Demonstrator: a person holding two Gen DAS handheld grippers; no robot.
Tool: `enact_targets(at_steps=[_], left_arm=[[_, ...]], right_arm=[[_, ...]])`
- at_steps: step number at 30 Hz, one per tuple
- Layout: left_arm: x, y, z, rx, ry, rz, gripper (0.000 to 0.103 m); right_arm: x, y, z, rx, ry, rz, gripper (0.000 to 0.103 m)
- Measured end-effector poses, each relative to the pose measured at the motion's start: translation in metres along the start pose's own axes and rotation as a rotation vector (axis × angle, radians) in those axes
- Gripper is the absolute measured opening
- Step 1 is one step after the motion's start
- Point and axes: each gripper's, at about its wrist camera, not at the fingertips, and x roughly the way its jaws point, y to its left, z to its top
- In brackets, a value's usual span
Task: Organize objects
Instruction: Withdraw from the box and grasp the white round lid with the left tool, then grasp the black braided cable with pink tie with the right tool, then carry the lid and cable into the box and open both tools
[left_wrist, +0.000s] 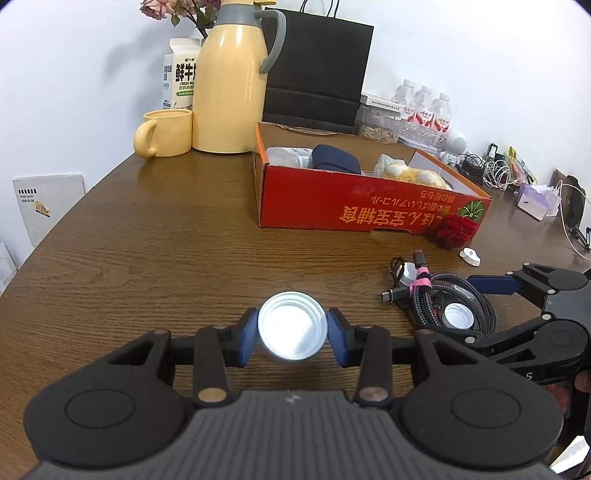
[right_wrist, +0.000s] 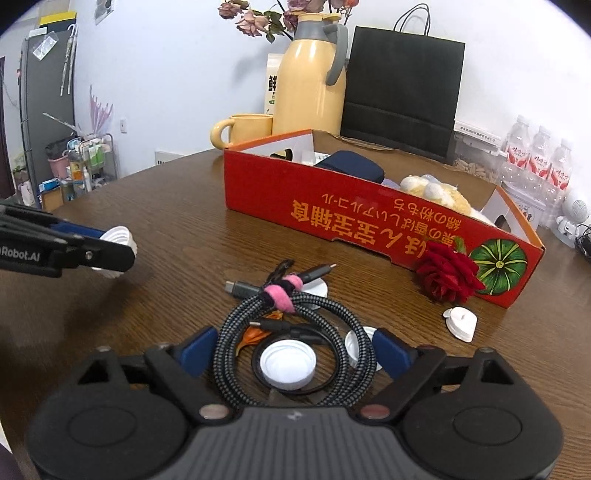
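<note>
The left gripper (left_wrist: 292, 328) is clenched on a round white plastic lid (left_wrist: 292, 324), ridged inside, held above the brown wooden table (left_wrist: 147, 258). The right gripper (right_wrist: 295, 350) is spread wide around a coiled braided cable (right_wrist: 295, 332) bound with a pink strap (right_wrist: 280, 295); another white lid (right_wrist: 287, 364) lies inside the coil. Behind sits a red cardboard box (right_wrist: 332, 206).

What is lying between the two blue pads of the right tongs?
In the right wrist view, the coiled braided cable lies between the pads, with a white cap inside its loop. The pads do not press on it.
</note>
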Motion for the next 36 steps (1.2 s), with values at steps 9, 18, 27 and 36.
enact_targets(at_steps=[9, 18, 27, 36], left_arm=[[0.000, -0.001, 0.000, 0.001, -0.006, -0.002, 0.041], [0.003, -0.008, 0.015, 0.024, -0.035, -0.011, 0.041], [0.017, -0.030, 0.067, 0.076, -0.133, -0.035, 0.041], [0.064, -0.049, 0.130, 0.088, -0.193, -0.039, 0.041]], right_arm=[[-0.009, 0.004, -0.003, -0.034, -0.043, -0.012, 0.087], [-0.026, -0.008, 0.010, 0.000, -0.136, -0.018, 0.087], [-0.032, -0.047, 0.055, 0.050, -0.264, -0.102, 0.087], [0.007, -0.097, 0.105, 0.119, -0.313, -0.174, 0.087]])
